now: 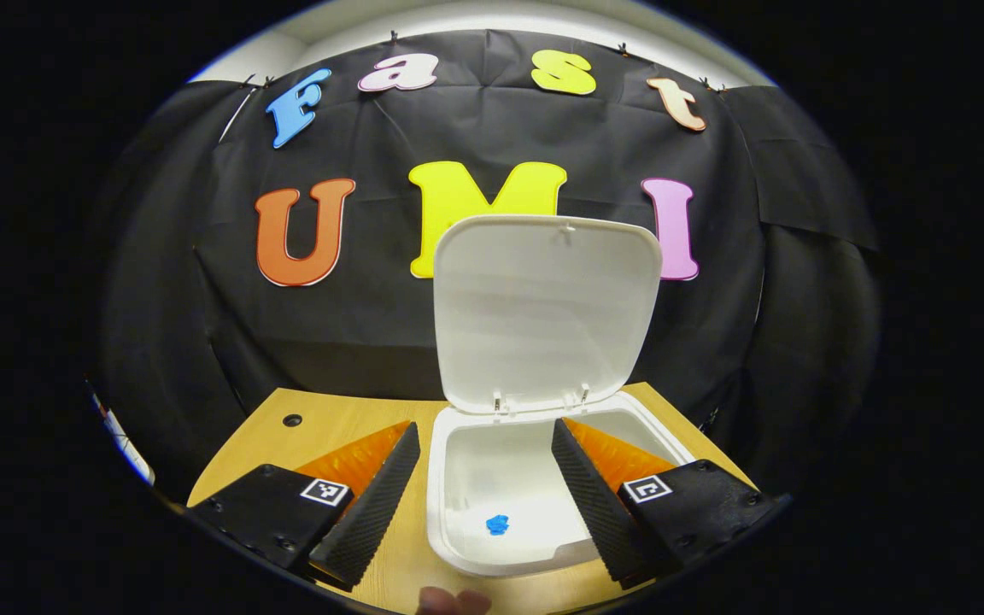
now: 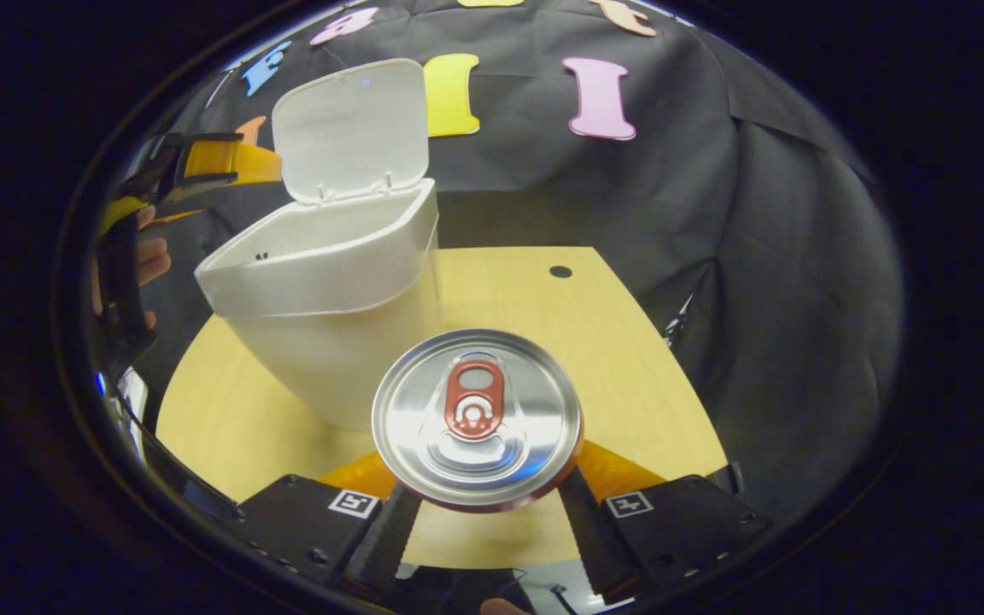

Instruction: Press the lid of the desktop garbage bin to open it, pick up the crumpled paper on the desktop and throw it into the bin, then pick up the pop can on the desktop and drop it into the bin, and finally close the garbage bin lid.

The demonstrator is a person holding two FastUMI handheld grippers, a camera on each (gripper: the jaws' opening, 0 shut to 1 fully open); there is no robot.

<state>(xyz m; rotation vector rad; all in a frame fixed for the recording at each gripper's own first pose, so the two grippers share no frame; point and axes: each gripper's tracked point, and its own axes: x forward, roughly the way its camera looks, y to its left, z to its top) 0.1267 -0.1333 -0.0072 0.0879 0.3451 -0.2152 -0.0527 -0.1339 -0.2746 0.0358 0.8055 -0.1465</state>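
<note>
The white desktop bin (image 1: 458,547) stands on the wooden table with its lid (image 1: 543,307) swung up and upright. A blue crumpled paper (image 1: 498,524) lies on the bin's floor. My left gripper (image 1: 483,425) hovers over the bin's mouth, open, nothing between its fingers. In the right gripper view a pop can (image 2: 477,418) with a silver top and red tab sits between the fingers of my right gripper (image 2: 482,506), which is shut on it, in front of the bin (image 2: 330,282). The can's top hides the fingertips.
The light wooden table (image 2: 594,359) has a small dark hole (image 2: 560,272) near its back edge. The left gripper (image 2: 193,166) and the hand (image 2: 146,256) holding it show beside the bin's left side. Black cloth closes in the table behind and to the right.
</note>
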